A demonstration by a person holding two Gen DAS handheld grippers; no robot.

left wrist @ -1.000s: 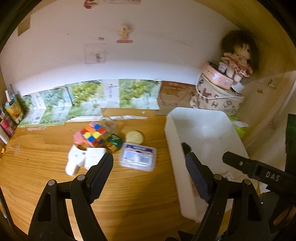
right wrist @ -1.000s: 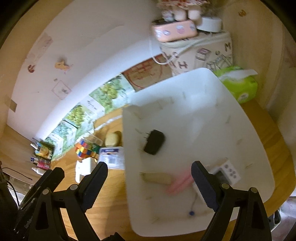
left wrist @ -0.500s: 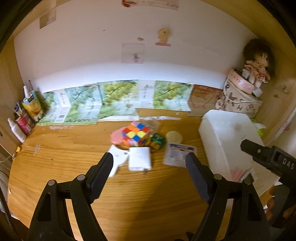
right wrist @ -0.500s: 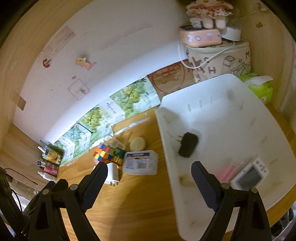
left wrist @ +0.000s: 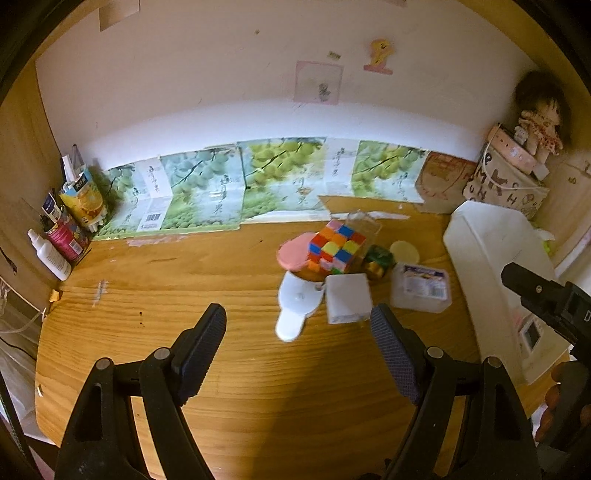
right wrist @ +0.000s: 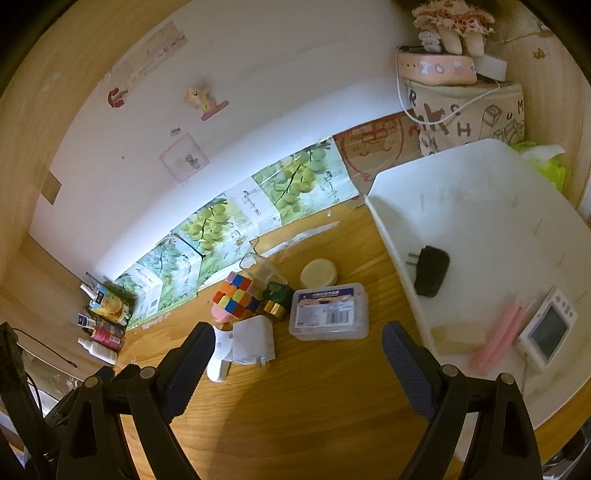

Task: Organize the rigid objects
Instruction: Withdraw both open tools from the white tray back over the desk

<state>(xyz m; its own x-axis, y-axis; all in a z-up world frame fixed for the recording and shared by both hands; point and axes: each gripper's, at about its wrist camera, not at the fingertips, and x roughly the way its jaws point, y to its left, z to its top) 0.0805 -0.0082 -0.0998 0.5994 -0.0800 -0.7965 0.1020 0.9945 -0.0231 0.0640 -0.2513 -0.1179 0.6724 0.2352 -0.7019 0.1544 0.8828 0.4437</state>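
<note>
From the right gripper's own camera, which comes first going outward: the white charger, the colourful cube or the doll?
1. White charger, on the table just past the left finger.
2. Colourful cube, behind the charger.
3. Doll, atop the boxes in the far corner.

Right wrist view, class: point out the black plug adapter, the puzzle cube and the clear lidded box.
black plug adapter [right wrist: 431,271], right wrist view, middle of its body
puzzle cube [right wrist: 236,300], right wrist view, its coloured face
clear lidded box [right wrist: 328,311], right wrist view, its label

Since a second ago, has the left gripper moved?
Yes. The left gripper swung left, away from the white plastic bin, to face the multicoloured puzzle cube.
</note>
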